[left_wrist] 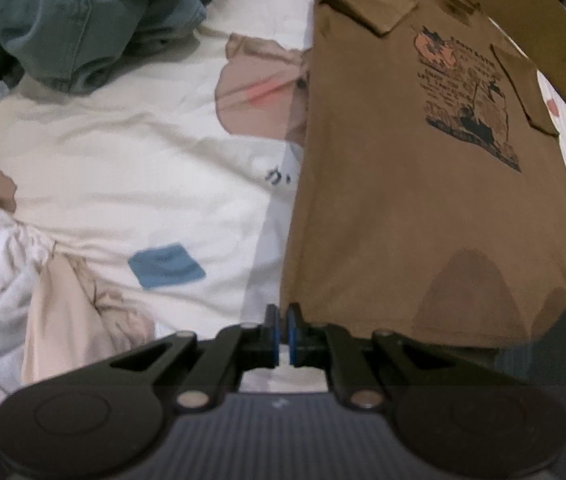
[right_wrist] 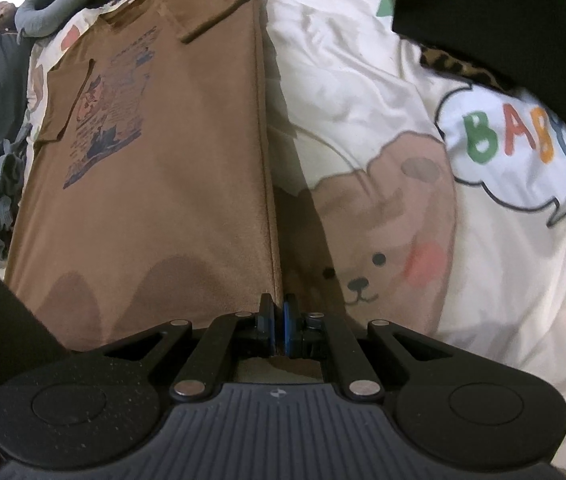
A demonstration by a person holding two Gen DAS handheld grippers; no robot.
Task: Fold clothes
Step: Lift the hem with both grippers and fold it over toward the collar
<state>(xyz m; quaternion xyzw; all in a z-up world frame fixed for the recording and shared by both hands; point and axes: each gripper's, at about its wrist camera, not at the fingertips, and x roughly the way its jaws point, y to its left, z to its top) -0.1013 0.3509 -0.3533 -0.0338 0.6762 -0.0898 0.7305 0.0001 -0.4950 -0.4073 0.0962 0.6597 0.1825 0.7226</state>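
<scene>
Pinched at its near hem corners by the left gripper (left_wrist: 282, 334) and right gripper (right_wrist: 279, 330), fingers pressed together on cloth, the brown shirt (left_wrist: 403, 200) on the bed (right_wrist: 363, 80) is best lifted evenly and carried toward its collar

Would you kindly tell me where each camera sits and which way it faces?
Left wrist: on the left claw, looking steeply down at the bedsheet; the brown T-shirt fills its right side. Only the shut claw shows.
Right wrist: on the right claw, looking steeply down; the brown T-shirt fills its left side, the bear-print bedsheet its right. Only the shut claw shows.
Shared: the T-shirt, each claw at a near corner of it.
</scene>
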